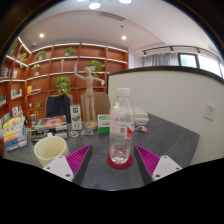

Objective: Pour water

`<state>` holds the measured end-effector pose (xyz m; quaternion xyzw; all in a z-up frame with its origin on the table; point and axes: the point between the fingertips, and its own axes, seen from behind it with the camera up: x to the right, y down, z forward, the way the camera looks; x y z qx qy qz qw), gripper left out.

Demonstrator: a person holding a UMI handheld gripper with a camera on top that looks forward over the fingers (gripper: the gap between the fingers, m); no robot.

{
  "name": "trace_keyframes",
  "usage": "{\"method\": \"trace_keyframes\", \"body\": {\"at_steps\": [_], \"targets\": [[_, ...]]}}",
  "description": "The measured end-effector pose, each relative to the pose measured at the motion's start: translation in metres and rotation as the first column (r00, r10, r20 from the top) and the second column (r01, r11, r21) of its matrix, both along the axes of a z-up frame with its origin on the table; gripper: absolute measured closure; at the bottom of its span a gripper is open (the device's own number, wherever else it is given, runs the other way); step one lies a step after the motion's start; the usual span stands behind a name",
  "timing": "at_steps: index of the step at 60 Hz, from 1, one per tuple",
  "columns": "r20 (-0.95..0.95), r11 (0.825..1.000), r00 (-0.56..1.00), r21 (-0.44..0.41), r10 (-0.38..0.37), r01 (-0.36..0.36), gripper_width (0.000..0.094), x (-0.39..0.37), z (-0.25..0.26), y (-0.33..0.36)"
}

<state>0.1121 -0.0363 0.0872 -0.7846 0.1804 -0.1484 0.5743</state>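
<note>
Gripper (112, 163) jaws spread wide, holding nothing; water bottle (121, 126) stands upright on grey table (180, 135) just ahead, centred between the fingers, cream cup (50, 150) near left.

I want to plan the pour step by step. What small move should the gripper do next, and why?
Probably ease the gripper forward and close it on the clear plastic water bottle. The fingers are open, and the bottle stands upright on a red coaster just ahead of them, untouched. The cream paper cup waits beside the left finger.
</note>
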Motion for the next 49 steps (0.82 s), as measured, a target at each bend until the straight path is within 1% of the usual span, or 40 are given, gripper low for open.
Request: {"method": "trace_keyframes", "body": {"at_steps": [7, 14, 17, 25, 32, 40, 49], "targets": [[0.016, 1.000, 0.999, 0.008, 0.030, -0.030, 0.0051, -0.031, 0.018, -0.043], [0.023, 0.994, 0.994, 0.024, 0.105, -0.106, 0.0047, -0.072, 0.042, -0.077], [0.013, 0.989, 0.989, 0.024, 0.146, -0.147, 0.0049, -0.094, 0.047, -0.088], [0.011, 0.965, 0.965, 0.039, 0.260, -0.260, 0.0052, -0.146, 0.059, -0.106], [0.023, 0.932, 0.934, 0.059, 0.356, -0.357, 0.0052, -0.187, 0.067, -0.115], [0.042, 0.902, 0.906, 0.084, 0.422, -0.424, 0.0053, -0.221, 0.080, -0.126], [0.064, 0.887, 0.892, 0.098, 0.448, -0.452, 0.0054, -0.239, 0.089, -0.132]]}}
